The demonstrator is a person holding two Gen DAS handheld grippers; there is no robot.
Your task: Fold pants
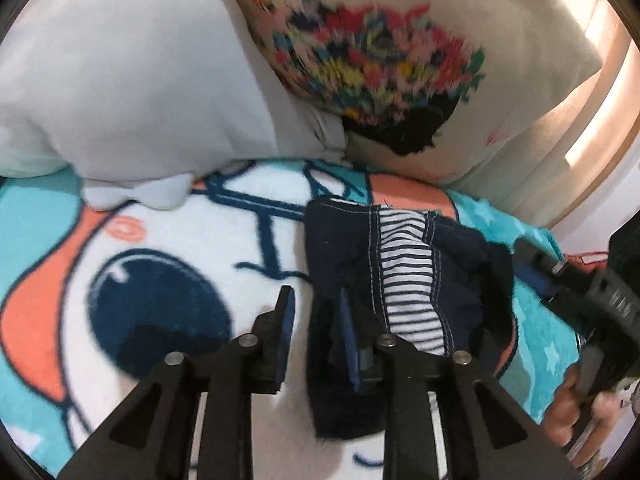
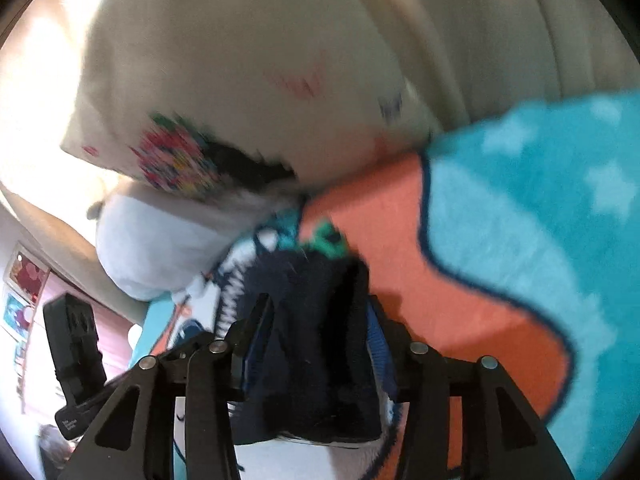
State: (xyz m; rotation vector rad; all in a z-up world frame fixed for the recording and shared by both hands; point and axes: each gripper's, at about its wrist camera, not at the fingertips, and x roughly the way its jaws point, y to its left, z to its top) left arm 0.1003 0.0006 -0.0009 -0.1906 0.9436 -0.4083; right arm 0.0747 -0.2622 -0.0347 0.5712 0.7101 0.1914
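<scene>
Small dark navy pants (image 1: pixel 344 248) with a striped lining panel (image 1: pixel 404 280) lie bunched on a cartoon blanket (image 1: pixel 168 240). My left gripper (image 1: pixel 316 300) hovers at the pants' left edge, jaws open; its right finger (image 1: pixel 349 340) lies over the navy cloth, its left finger (image 1: pixel 285 320) over the blanket. My right gripper (image 2: pixel 312 304) is shut on a thick fold of the pants (image 2: pixel 312 344), filling the gap between its fingers. The right gripper also shows at the right of the left wrist view (image 1: pixel 576 292), at the pants' right edge.
A white pillow (image 1: pixel 132 80) and a cream pillow with a colourful print (image 1: pixel 380 56) lean at the head of the bed, just beyond the pants. The blanket's orange and teal part (image 2: pixel 500 240) spreads to the right. The left gripper's body (image 2: pixel 76 364) shows low left.
</scene>
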